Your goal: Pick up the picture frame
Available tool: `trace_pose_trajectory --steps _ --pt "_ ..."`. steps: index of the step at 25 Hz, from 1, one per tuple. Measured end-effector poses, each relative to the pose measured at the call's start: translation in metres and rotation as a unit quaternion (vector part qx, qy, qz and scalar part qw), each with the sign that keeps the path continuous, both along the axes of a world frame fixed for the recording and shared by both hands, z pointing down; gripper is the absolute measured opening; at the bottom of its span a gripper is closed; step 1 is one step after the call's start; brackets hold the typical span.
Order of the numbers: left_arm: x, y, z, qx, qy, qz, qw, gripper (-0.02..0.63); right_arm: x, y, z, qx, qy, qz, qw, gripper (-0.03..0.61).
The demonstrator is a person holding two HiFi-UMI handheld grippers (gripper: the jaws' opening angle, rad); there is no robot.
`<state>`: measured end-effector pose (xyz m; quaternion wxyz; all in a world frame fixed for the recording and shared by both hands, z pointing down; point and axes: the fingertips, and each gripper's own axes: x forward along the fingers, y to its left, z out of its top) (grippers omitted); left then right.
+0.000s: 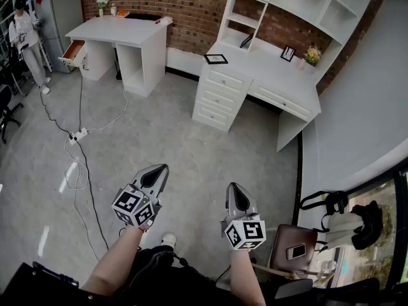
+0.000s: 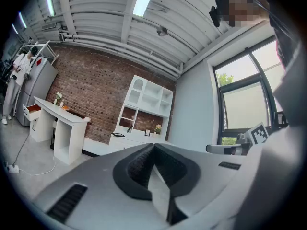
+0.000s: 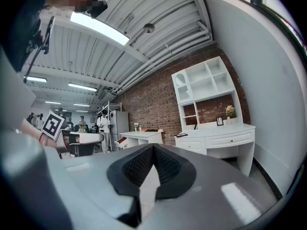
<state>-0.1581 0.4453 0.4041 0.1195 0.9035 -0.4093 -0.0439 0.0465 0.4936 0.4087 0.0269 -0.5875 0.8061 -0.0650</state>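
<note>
Lying untouched, picture frame (image 1: 216, 58) (apparently flat).

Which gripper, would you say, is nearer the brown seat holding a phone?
Right: the right gripper is just left of the brown seat; the left gripper farther left.

You see a black picture frame (image 1: 216, 58), a white desk (image 1: 268, 67), a red-brown brick-patterned wall (image 1: 191, 5) and a plain grey floor (image 1: 178, 139).
</note>
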Motion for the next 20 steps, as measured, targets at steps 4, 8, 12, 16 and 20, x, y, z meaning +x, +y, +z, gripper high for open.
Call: trace_pose_trajectory --steps 4,8,12,16,20 --pt "0.000 -0.021 0.002 0.000 0.003 0.003 1.0000 0.002 -0.007 -0.021 0.002 -0.001 -0.005 -0.004 1.000 0.003" --pt "0.001 -0.043 0.004 -0.001 0.004 0.011 0.9999 0.002 -0.009 -0.040 0.006 -0.004 -0.004 0.002 1.000 0.002" --pt "-0.003 -0.060 0.009 -0.001 0.004 0.017 0.9998 0.002 -0.013 -0.056 0.011 -0.004 -0.004 0.010 1.000 0.003" --pt "-0.007 -0.079 0.012 0.000 0.003 0.016 0.9999 0.002 -0.018 -0.073 0.013 -0.001 -0.002 0.011 1.000 0.002" --pt "-0.005 -0.096 0.011 0.000 0.001 0.011 0.9999 0.002 -0.019 -0.087 0.011 -0.003 -0.008 0.003 1.000 0.003"
